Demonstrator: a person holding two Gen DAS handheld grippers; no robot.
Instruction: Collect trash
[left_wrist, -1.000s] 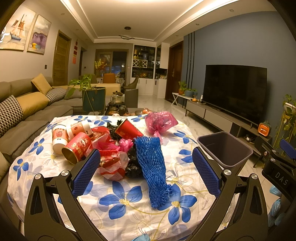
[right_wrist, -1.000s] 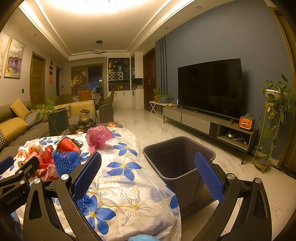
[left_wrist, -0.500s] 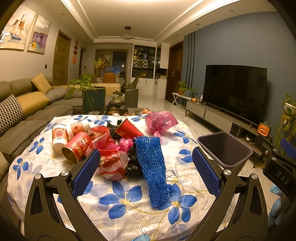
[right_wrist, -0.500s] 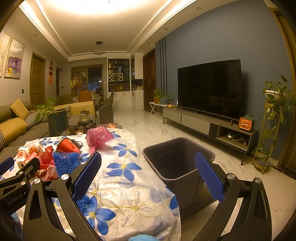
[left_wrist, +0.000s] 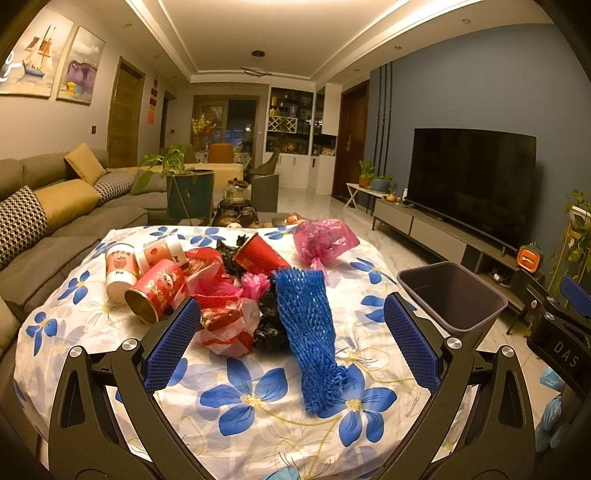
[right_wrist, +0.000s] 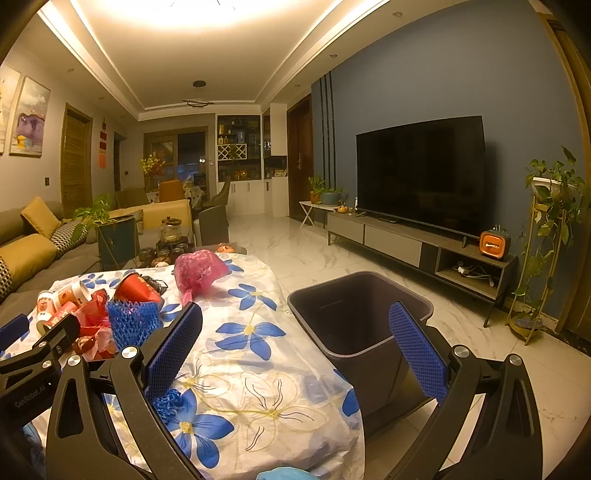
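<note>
**Both tongs wide open over the trash table**

The left gripper (left_wrist: 291, 339) gapes, holding nothing; a trash pile (left_wrist: 221, 291) and blue foam net (left_wrist: 308, 328) lie just ahead between its fingers. The right gripper (right_wrist: 295, 347) is equally spread and empty, the bin (right_wrist: 354, 314) ahead. A floral cloth (left_wrist: 258, 402) covers the table; a TV (right_wrist: 421, 173) stands beyond.

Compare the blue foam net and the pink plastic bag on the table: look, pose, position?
The blue foam net is a long ribbed sleeve lying stretched out flat; the pink plastic bag is crumpled into a knotted bundle. The net sits at the near side against the trash pile; the bag sits at the far side, apart from it. Both rest on the floral tablecloth, untouched by either tool.
</note>
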